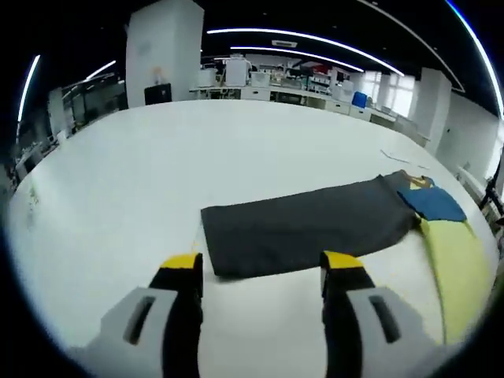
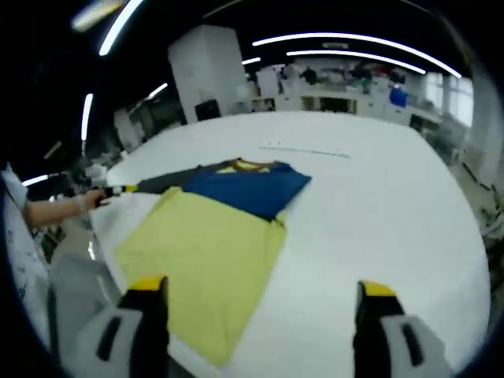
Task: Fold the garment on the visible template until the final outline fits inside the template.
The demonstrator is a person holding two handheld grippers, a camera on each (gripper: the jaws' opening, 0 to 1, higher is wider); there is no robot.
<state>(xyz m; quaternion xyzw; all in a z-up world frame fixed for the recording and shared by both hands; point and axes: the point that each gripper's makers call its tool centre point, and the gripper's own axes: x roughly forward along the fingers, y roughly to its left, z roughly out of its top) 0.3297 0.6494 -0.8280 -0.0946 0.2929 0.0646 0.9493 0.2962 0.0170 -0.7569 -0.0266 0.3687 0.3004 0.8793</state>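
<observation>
Left gripper [image 1: 262, 264]: jaws wide apart, holding nothing, poised just short of the near edge of a dark grey cloth [image 1: 307, 224] without visible contact. Right gripper [image 2: 260, 287]: jaws likewise wide apart and empty; its left jaw overlaps the near part of the garment [image 2: 209, 252] in the picture, but contact cannot be judged; its right jaw stands over bare table [image 2: 378, 205]. The garment lies flat on the white table, yellow in its lower part and blue [image 2: 248, 189] toward the collar. In the left gripper view it appears at the right edge, the blue part overlapping the grey cloth's far end and the yellow part running down the frame. The right gripper view adds the collar, the garment's full spread and, at the left edge, a person's hand [image 2: 87, 201] holding the other gripper at the tip of the grey cloth. The left gripper view adds the full length of the grey cloth, folded into a long strip. No template outline can be made out in either view.
</observation>
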